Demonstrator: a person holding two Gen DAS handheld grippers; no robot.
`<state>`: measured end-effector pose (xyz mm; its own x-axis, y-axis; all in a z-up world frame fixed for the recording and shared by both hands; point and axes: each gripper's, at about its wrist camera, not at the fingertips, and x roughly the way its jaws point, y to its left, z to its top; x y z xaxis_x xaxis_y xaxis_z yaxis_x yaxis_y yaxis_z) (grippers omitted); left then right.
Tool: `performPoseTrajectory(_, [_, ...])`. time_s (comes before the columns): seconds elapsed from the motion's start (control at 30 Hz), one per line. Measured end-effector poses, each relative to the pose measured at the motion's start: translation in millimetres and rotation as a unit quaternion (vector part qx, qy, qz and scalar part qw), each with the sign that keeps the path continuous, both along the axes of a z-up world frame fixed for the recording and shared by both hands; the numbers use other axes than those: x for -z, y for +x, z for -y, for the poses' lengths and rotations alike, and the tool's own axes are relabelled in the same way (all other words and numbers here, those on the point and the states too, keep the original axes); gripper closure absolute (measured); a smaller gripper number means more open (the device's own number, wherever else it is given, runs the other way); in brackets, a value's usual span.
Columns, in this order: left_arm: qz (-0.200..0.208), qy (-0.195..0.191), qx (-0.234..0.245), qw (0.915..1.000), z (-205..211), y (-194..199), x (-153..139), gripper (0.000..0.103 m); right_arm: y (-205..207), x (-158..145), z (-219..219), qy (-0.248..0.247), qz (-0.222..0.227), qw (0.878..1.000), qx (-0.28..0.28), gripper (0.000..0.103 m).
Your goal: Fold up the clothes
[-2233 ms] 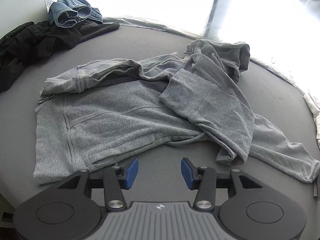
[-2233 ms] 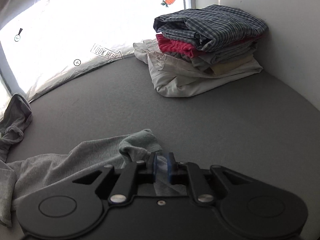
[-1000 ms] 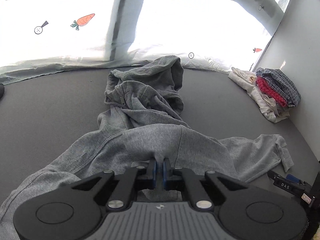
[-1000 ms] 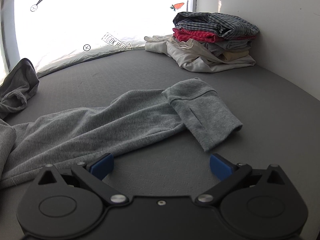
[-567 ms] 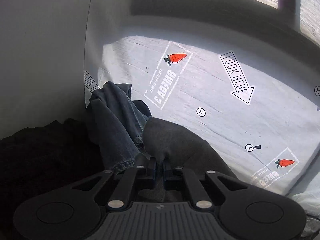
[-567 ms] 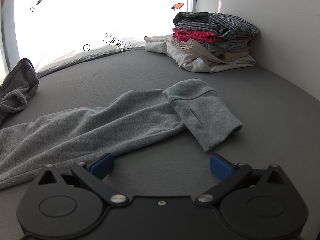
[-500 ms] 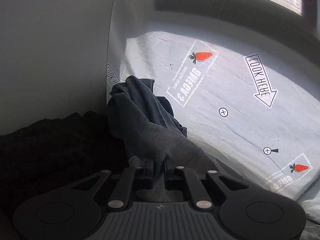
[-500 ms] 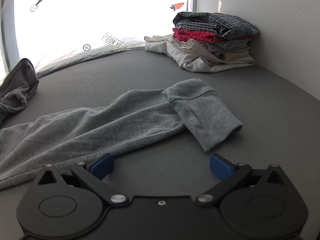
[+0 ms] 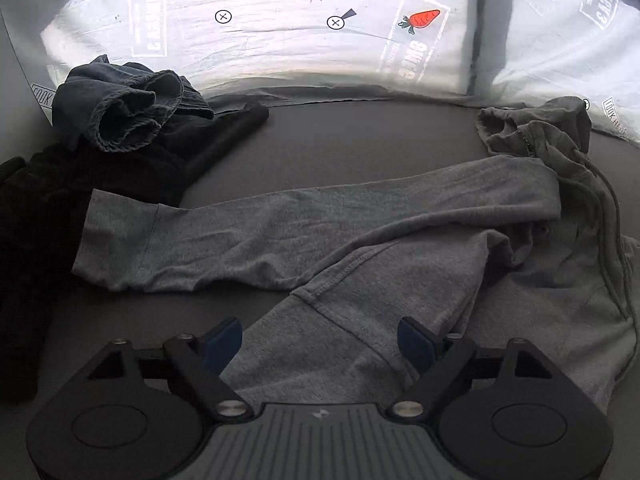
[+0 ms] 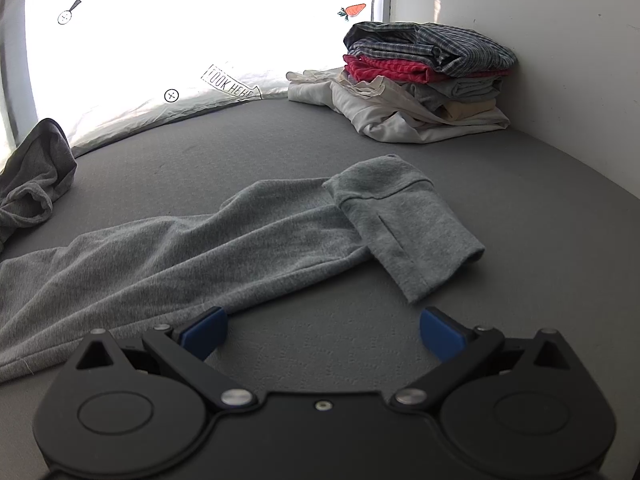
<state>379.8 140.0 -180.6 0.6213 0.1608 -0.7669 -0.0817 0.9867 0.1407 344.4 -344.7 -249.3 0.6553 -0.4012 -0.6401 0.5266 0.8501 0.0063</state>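
Note:
A grey hoodie (image 9: 400, 280) lies on the grey surface. In the left wrist view one sleeve (image 9: 240, 236) stretches flat to the left, its cuff touching the black clothes, and the hood (image 9: 536, 132) is bunched at the far right. My left gripper (image 9: 320, 344) is open just above the hoodie's body, holding nothing. In the right wrist view the other sleeve (image 10: 240, 236) lies stretched out, cuff (image 10: 404, 220) to the right. My right gripper (image 10: 322, 332) is open over bare surface just in front of that sleeve.
A pile of black clothes (image 9: 60, 208) with blue jeans (image 9: 128, 112) on top fills the left side. A stack of folded clothes (image 10: 424, 76) stands in the far right corner against the white wall (image 10: 540, 40). A printed white sheet (image 9: 320, 32) hangs behind.
My left gripper, shut on the grey sleeve half a second ago and carrying it left toward the jeans, has let go and opened; the sleeve now lies flat. The right gripper stayed open and still.

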Motion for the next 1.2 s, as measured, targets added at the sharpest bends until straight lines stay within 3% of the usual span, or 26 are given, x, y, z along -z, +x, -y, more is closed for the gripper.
performPoseTrajectory(0.1, [0.001, 0.03, 0.012, 0.9995, 17.8, -10.4, 5.3, 0.016, 8.3, -8.1, 5.3, 0.039, -0.024, 0.998, 0.035, 0.0])
performPoseTrajectory(0.27, [-0.004, 0.013, -0.015, 0.9998, 17.6, -24.7, 2.4, 0.016, 14.1, -15.7, 11.6, 0.109, 0.018, 0.993, 0.053, 0.006])
performPoseTrajectory(0.57, [-0.027, -0.044, -0.099, 0.9938, 9.1, -58.5, 6.3, 0.016, 47.3, -13.5, 22.0, 0.106, 0.015, 0.993, 0.048, 0.006])
performPoseTrajectory(0.73, [-0.041, -0.08, -0.144, 0.9856, 9.5, -73.5, 12.7, 0.016, 64.6, -19.1, 13.3, 0.11, 0.002, 0.994, 0.013, 0.032])
performPoseTrajectory(0.77, [-0.047, -0.085, -0.155, 0.9831, 9.9, -76.0, 15.5, 0.016, 68.1, -19.9, 10.9, 0.104, -0.006, 0.995, 0.006, 0.042])
performPoseTrajectory(0.83, [-0.063, -0.091, -0.178, 0.9778, 11.4, -81.1, 22.1, 0.016, 72.9, -18.0, 3.4, 0.065, -0.026, 0.997, -0.019, 0.045])
performPoseTrajectory(0.87, [-0.071, -0.094, -0.188, 0.9752, 12.1, -83.8, 25.4, 0.016, 74.3, -16.9, -1.1, 0.039, -0.037, 0.998, -0.037, 0.053])
performPoseTrajectory(0.9, [-0.078, -0.095, -0.198, 0.9725, 13.8, -87.7, 28.2, 0.016, 73.5, -16.1, -5.7, 0.005, -0.047, 0.997, -0.057, 0.068])
performPoseTrajectory(1.0, [-0.083, -0.113, -0.233, 0.9623, 17.5, -102.6, 31.2, 0.016, 67.0, -14.2, -16.0, -0.079, -0.068, 0.985, -0.136, 0.088])
performPoseTrajectory(1.1, [-0.071, -0.127, -0.255, 0.9559, 28.1, -120.0, 30.5, 0.016, 60.7, -11.9, -22.3, -0.143, -0.081, 0.966, -0.199, 0.092])
performPoseTrajectory(1.17, [-0.057, -0.125, -0.267, 0.9538, 40.0, -130.8, 30.3, 0.021, 57.9, -9.9, -24.8, -0.18, -0.087, 0.952, -0.231, 0.094])
performPoseTrajectory(1.2, [-0.05, -0.124, -0.273, 0.9527, 45.9, -136.2, 30.3, 0.028, 56.7, -8.0, -26.4, -0.202, -0.091, 0.944, -0.246, 0.096])
